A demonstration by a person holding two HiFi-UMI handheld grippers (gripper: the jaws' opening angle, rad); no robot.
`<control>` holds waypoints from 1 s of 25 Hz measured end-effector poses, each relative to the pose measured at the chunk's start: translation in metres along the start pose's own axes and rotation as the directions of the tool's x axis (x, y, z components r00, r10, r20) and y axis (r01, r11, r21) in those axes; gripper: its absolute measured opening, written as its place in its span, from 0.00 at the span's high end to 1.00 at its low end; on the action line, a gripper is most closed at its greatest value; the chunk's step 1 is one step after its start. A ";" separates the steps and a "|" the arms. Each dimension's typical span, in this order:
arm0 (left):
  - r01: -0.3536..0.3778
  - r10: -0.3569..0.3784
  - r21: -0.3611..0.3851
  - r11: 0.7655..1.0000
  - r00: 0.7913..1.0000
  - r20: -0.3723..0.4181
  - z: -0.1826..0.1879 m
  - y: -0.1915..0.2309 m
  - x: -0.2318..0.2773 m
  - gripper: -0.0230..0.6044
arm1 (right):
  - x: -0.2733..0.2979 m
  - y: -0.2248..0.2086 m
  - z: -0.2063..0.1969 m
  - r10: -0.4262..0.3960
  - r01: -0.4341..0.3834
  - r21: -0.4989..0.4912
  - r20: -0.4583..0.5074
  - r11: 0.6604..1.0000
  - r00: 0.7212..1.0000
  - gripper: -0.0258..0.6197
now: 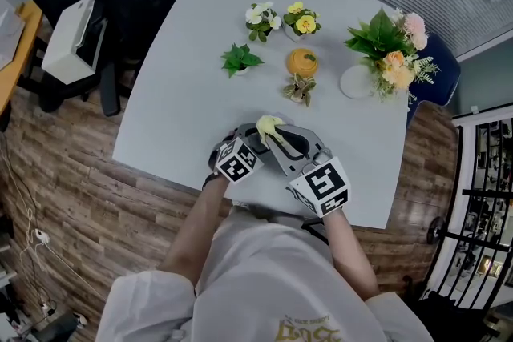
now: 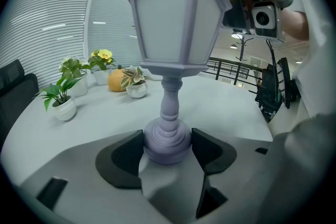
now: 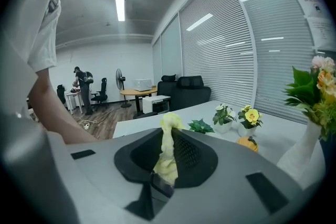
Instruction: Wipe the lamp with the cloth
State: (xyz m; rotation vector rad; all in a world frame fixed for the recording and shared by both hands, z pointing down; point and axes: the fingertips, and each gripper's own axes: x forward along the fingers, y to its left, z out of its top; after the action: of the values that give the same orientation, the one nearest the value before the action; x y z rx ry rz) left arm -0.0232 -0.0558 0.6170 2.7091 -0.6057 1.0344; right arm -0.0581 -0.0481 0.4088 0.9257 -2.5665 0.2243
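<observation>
At the near edge of the white table (image 1: 160,100), my left gripper (image 2: 168,145) is clamped on the round foot of the lamp (image 2: 170,23), one jaw pressed to each side of it. The lamp stands upright, a pale lantern head on a thin turned stem. I judge it light, hard and top-heavy, so the foot is the place to steady it; the stem looks too slender to bear a squeeze.

Over the lamp's roof sits the yellow cloth (image 3: 167,155), soft and limp, pinched in a bunch by my right gripper (image 3: 168,139), whose jaws are closed tight on the fabric. It should mould to the lantern's ridges under light pressure.

The left gripper view alone gives the whole lamp and the cloth touching its top. The head view buries the lamp beneath both grippers, showing only a tuft of cloth. The right gripper view shows the pinch plainly but no lamp. Small potted plants (image 1: 240,60) stand well beyond the lamp.
</observation>
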 end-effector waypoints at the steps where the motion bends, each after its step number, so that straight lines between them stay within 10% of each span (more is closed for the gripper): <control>1: 0.000 0.000 0.000 1.000 1.000 0.000 0.000 0.000 0.000 0.50 | 0.000 -0.002 0.001 0.002 -0.002 0.022 0.008 1.000 1.000 0.87; 25: -0.001 0.001 0.000 1.000 1.000 0.002 0.000 0.000 0.000 0.50 | 0.007 -0.029 0.005 -0.023 0.003 0.255 0.077 0.967 0.997 0.87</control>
State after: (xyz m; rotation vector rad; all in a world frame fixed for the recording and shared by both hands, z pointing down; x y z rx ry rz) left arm -0.0229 -0.0559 0.6172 2.7103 -0.6076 1.0328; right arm -0.0466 -0.0759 0.4077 1.0609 -2.6456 0.5353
